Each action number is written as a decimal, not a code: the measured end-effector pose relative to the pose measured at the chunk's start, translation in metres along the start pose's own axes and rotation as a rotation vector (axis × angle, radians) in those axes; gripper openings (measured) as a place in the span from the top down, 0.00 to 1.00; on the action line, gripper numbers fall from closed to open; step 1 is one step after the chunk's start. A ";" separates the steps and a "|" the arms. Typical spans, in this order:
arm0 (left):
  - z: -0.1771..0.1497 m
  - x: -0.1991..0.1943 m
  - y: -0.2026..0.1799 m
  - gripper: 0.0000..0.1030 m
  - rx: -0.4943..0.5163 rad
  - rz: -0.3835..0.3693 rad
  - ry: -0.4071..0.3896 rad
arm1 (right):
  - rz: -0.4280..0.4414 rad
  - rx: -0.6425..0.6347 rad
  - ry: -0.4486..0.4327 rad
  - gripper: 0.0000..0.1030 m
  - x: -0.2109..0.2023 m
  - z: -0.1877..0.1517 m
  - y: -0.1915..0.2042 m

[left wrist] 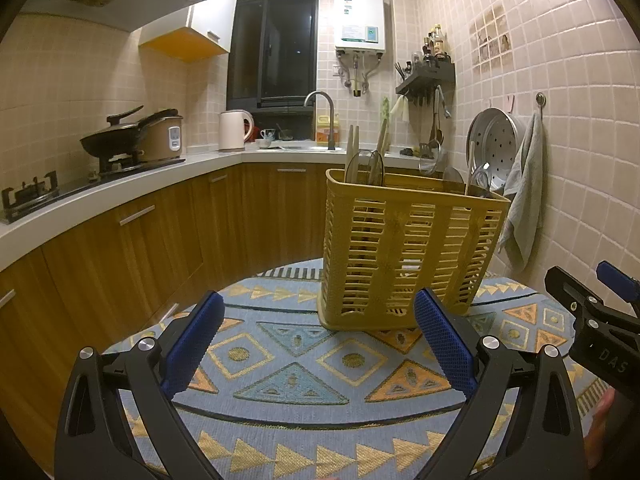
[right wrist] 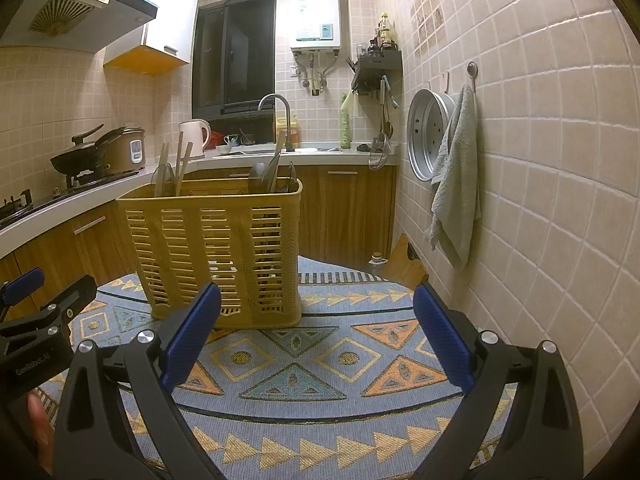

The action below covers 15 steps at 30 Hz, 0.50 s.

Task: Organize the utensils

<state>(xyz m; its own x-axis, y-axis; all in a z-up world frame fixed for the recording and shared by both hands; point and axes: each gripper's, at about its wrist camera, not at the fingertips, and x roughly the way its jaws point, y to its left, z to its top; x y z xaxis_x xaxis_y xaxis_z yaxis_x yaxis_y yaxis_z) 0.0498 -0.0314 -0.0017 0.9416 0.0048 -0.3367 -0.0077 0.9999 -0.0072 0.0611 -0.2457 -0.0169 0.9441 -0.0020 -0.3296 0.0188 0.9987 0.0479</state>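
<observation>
A round surface (left wrist: 280, 364) fills the lower half of both frames, covered by a blue cloth (right wrist: 320, 364) patterned with orange triangles and diamonds. A yellow slotted basket (left wrist: 404, 252) stands upright on it, right of centre in the left view.

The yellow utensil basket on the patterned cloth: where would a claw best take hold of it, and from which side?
Grip the yellow utensil basket by its top rim, coming down from above at the middle stretch free of utensils. The body looks wider than the open right claw, while the rim wall is thin. Utensil handles crowd both ends.
</observation>
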 end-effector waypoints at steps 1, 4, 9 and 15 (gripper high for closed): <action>0.000 0.001 0.000 0.10 0.000 0.001 0.001 | 0.000 0.000 0.000 0.10 0.000 0.000 0.000; 0.000 0.002 -0.001 0.09 0.000 0.003 0.002 | 0.001 0.003 0.000 0.10 0.000 0.000 -0.001; 0.001 0.004 -0.002 0.09 0.008 0.003 0.009 | 0.002 -0.001 0.002 0.10 0.001 0.000 0.000; 0.000 0.003 -0.002 0.09 0.015 -0.002 0.008 | 0.001 -0.003 0.002 0.10 0.001 0.000 0.001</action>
<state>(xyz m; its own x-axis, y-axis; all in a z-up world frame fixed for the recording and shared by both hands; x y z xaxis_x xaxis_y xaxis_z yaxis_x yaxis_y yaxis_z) 0.0528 -0.0331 -0.0025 0.9391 0.0029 -0.3438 -0.0009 1.0000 0.0059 0.0616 -0.2450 -0.0172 0.9436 -0.0007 -0.3312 0.0168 0.9988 0.0457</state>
